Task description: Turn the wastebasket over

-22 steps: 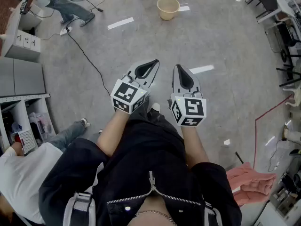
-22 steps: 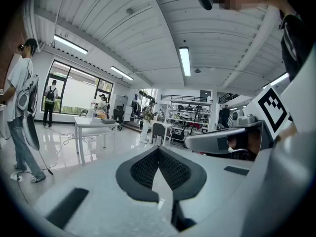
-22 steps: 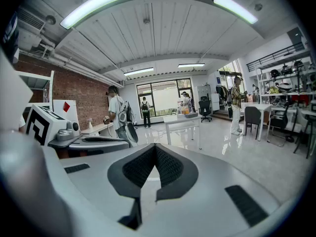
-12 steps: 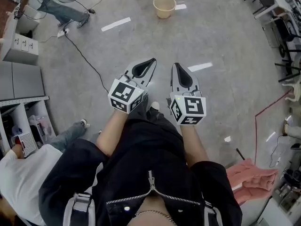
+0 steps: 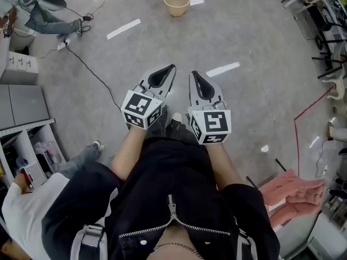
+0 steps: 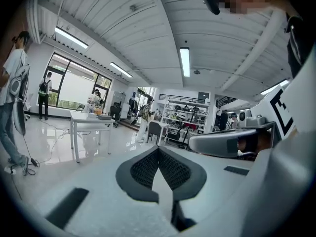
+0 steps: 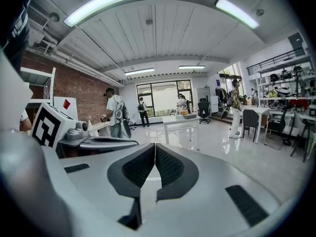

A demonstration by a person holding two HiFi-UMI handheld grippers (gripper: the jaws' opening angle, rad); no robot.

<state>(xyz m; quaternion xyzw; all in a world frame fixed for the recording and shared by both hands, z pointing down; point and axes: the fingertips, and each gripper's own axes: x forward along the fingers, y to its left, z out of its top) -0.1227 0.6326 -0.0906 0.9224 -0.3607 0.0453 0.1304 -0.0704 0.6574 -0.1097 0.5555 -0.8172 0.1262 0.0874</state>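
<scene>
The grey floor point(image 5: 260, 53) fills most of the head view. The person's black zipped jacket point(image 5: 162, 199) takes up the bottom centre. A grey cabinet point(image 5: 24, 104) stands at the left edge, above another person in a white shirt point(image 5: 27, 210) at the lower left. At mid-frame the left gripper point(image 5: 172, 67) and the right gripper point(image 5: 193, 73) are held side by side over the floor, near each other but not touching, with their tips aimed toward the top of the frame. In the left gripper view its dark ribbed pads point(image 6: 143, 169) meet at the tip with nothing between them. The right gripper view shows that gripper's pads point(image 7: 140, 166) pressed together in the same way, also empty. A pink cloth point(image 5: 293, 191) lies crumpled at the lower right. The beige wastebasket point(image 5: 177, 2) stands upright, mouth up, at the top centre, well apart from both grippers. A black cable point(image 5: 92, 72) runs across the upper left, near a white tape strip point(image 5: 123, 29).
</scene>
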